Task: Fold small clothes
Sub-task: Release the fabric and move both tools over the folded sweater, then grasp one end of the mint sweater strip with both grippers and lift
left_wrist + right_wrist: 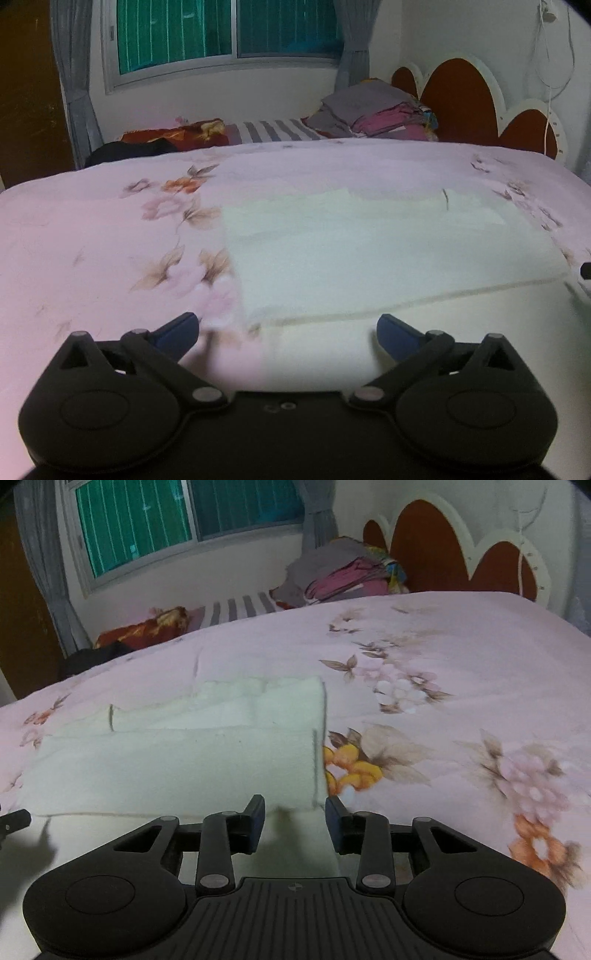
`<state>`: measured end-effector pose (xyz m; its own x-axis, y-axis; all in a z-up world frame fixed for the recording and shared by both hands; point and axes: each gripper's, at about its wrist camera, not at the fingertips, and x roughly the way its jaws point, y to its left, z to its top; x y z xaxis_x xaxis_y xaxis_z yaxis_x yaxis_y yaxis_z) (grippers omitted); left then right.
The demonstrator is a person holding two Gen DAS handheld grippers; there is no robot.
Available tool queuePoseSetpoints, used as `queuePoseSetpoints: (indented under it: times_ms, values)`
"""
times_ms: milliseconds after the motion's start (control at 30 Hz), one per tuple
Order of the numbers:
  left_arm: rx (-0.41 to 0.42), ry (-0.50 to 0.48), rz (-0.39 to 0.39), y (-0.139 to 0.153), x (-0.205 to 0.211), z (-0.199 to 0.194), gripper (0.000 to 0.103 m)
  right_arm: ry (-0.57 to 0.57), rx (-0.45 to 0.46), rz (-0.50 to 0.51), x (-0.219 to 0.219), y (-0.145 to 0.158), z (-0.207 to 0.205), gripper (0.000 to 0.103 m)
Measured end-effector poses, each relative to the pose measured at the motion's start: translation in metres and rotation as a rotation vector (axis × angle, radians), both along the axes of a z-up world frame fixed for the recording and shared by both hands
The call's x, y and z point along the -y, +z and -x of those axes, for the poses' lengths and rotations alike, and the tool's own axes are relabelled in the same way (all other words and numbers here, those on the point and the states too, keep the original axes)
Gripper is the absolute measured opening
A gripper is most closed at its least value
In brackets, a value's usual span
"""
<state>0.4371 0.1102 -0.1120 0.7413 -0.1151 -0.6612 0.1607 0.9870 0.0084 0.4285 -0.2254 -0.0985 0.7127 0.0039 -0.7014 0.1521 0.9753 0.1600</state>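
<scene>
Now the white cloth [388,254] lies partly folded on the pink flowered bed [92,240], its near edge just ahead of me. My left hand-held gripper [288,330] is spread wide and empty. My right hand-held gripper [294,821] stands half open around the cloth's near right corner; whether it pinches, I cannot tell. A loose grip could let the fold slip askew.

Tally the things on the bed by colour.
White: 1, the garment
Red: 1, the patterned cloth
Black: 1, the dark cloth
Mixed grey and pink: 1, the pile
Total: 4
</scene>
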Motion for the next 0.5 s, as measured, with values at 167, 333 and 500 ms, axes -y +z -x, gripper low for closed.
queuePoseSetpoints:
  times_ms: [167,333,500]
  values:
    - [-0.03,0.025,0.004,0.002,-0.02,0.045,0.096,0.004,0.008,-0.029,0.005,0.009,0.035,0.067]
    - [-0.091,0.042,0.037,0.0,-0.035,0.098,0.081,0.022,0.009,-0.127,0.018,0.011,0.073,0.067]
    - [-0.13,0.053,0.128,0.0,-0.041,0.147,0.075,0.011,-0.018,-0.241,0.043,0.006,0.124,0.046]
